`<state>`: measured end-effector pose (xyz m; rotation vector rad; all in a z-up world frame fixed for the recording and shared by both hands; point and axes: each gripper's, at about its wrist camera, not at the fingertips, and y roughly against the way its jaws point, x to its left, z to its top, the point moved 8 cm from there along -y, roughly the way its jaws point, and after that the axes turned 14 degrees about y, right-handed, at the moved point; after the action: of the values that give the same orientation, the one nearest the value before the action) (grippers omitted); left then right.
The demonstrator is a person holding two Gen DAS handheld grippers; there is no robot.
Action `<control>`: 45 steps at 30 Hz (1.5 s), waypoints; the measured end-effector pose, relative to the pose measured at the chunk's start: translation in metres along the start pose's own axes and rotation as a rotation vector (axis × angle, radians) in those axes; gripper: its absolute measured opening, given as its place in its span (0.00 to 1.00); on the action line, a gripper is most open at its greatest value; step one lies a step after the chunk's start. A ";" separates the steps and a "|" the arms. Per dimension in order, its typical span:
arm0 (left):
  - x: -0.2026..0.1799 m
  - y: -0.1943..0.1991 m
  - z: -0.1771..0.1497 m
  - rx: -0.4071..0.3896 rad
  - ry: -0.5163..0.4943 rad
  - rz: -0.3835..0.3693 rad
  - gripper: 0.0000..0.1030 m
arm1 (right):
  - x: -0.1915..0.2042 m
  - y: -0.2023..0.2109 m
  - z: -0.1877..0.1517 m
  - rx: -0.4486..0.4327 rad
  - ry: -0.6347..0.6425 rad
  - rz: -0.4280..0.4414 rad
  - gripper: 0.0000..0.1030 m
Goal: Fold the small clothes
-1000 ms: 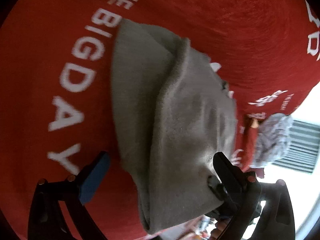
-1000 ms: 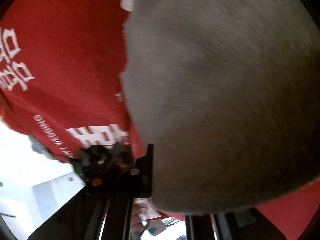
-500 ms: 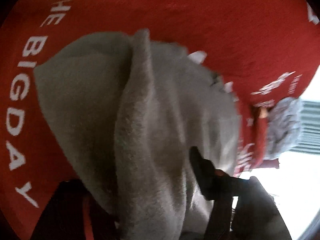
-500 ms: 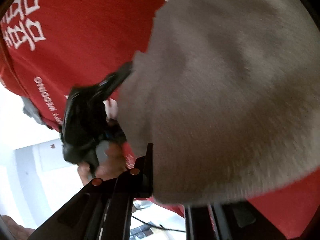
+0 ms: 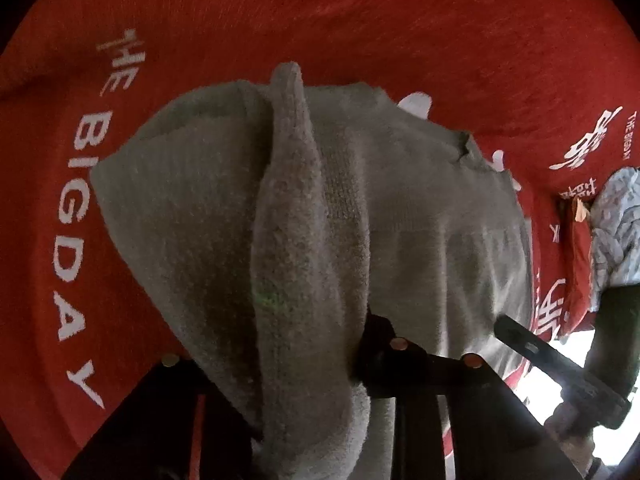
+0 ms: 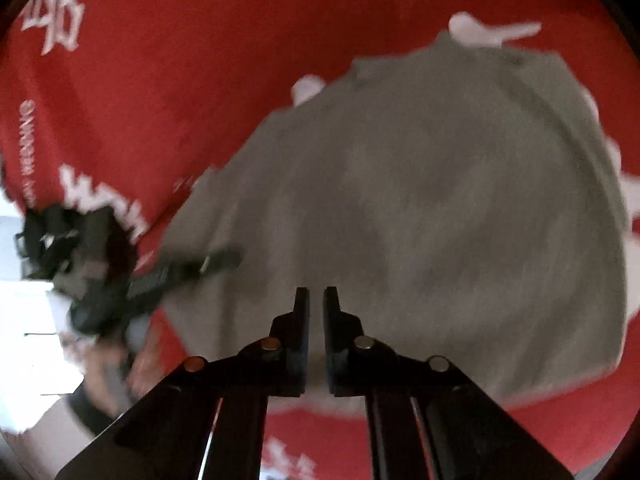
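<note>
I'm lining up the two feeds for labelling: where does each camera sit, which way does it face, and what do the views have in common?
Left wrist: on the left gripper, looking steeply down along its fingers at the grey garment on the red cloth; its jaws are closing on a bunched fold.
Right wrist: on the right gripper, looking down at the same garment; its own jaws are shut and empty, and a hand shows at lower left.
Shared: the garment, the red cloth, and each view catches the other gripper.
</note>
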<state>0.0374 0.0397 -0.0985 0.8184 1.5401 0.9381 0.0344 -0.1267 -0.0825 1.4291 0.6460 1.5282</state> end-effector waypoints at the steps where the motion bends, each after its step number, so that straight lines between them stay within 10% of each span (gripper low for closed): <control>1: -0.005 0.005 0.000 -0.013 0.004 -0.008 0.28 | -0.002 -0.009 0.004 0.012 0.011 -0.007 0.07; 13: -0.187 0.029 -0.020 -0.117 -0.241 -0.098 0.26 | -0.048 0.014 -0.006 -0.010 -0.111 0.149 0.04; 19: -0.260 -0.044 -0.050 -0.055 -0.362 0.072 0.27 | -0.125 0.055 -0.009 -0.074 -0.293 0.217 0.10; 24: -0.272 -0.042 -0.064 -0.070 -0.370 0.115 0.52 | -0.135 0.031 -0.014 -0.006 -0.363 0.349 0.10; 34: -0.286 0.003 -0.078 -0.148 -0.408 0.056 0.52 | -0.143 0.024 -0.007 0.058 -0.346 0.388 0.10; 45: -0.147 0.038 -0.035 -0.252 -0.107 0.237 0.52 | -0.147 0.024 0.024 0.062 -0.351 0.409 0.10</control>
<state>0.0270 -0.0782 0.0037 0.8658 1.2204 1.2135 0.0373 -0.2701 -0.1277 1.9051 0.1954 1.5111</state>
